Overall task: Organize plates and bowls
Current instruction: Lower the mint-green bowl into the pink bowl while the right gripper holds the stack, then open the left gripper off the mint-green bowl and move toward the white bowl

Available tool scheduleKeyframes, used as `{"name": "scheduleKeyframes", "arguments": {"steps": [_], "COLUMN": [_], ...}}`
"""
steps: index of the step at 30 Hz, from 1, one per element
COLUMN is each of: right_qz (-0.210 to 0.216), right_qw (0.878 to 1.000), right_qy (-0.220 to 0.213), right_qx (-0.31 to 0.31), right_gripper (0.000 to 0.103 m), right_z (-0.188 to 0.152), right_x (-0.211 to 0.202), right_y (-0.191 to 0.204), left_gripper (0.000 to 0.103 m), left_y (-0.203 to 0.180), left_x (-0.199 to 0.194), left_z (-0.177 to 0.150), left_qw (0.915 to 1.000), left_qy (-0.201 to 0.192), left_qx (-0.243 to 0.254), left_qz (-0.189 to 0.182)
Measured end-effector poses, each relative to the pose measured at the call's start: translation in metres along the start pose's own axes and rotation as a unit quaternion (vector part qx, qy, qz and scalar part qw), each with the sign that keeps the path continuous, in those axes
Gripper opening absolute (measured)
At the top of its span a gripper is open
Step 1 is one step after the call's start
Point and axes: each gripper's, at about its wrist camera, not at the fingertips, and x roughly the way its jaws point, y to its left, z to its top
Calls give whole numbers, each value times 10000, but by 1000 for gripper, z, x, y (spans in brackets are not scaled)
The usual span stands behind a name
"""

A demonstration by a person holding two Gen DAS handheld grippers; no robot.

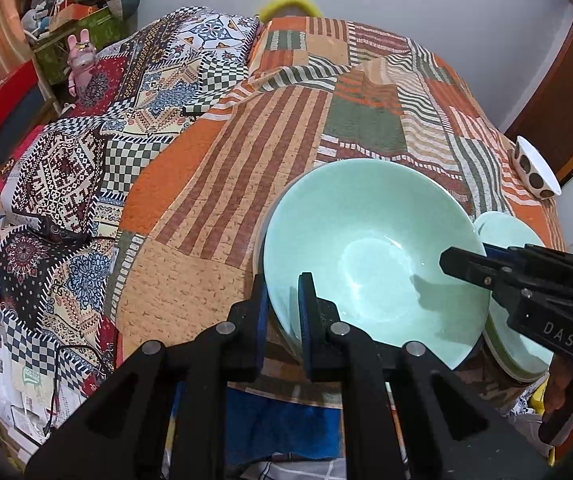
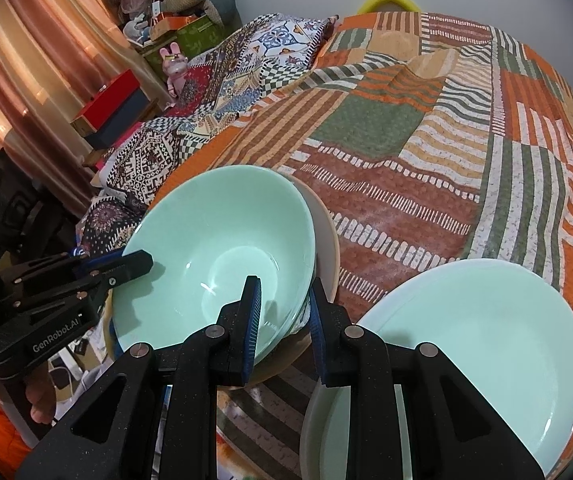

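A large mint-green bowl point(image 1: 370, 252) point(image 2: 222, 252) is held above the patchwork bedspread, over a beige dish point(image 2: 326, 236) beneath it. My left gripper point(image 1: 284, 312) is shut on the bowl's near rim, one finger inside, one outside. My right gripper point(image 2: 286, 312) straddles the bowl's opposite rim, its fingers a little apart around the wall; it shows in the left wrist view point(image 1: 470, 268). A stack of mint-green plates point(image 2: 478, 344) point(image 1: 514, 336) lies to the right. A small white bowl with brown dots point(image 1: 534, 168) stands at the bed's far right edge.
The bed point(image 1: 270, 128) is covered by an orange, green and brown patchwork spread, with a checkered patterned quilt point(image 1: 98, 152) on its left. Boxes, stuffed toys and a pink rabbit figure point(image 1: 80, 60) crowd the far left. A wall is behind.
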Motion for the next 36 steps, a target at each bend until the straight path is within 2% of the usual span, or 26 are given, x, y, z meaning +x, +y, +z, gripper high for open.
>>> {"name": "scheduleKeyframes", "arguments": {"steps": [6, 10, 20, 33, 34, 36], "right_qz": [24, -63, -188, -151, -149, -243], "right_qw": [10000, 9999, 9995, 9996, 9996, 9992], "right_qy": [25, 32, 4, -25, -51, -220], "right_qx": [-31, -151, -252, -233, -216, -212], "right_gripper": [22, 23, 25, 25, 27, 38], "right_z": [0, -1, 0, 0, 0, 0], "right_x": [5, 5, 4, -5, -7, -18], "right_y": [2, 5, 7, 5, 4, 2], "left_gripper": [13, 20, 21, 22, 22, 22], "left_y": [2, -1, -2, -5, -7, -11], "left_x": [2, 2, 4, -4, -8, -16], "left_z": [1, 1, 1, 3, 3, 5], "left_qw": [10000, 9999, 9999, 9997, 9995, 9991], "left_qy": [-7, -22, -23, -65, -110, -199], "left_qx": [7, 72, 97, 141, 186, 278], "left_qz": [50, 89, 124, 205, 235, 245]}}
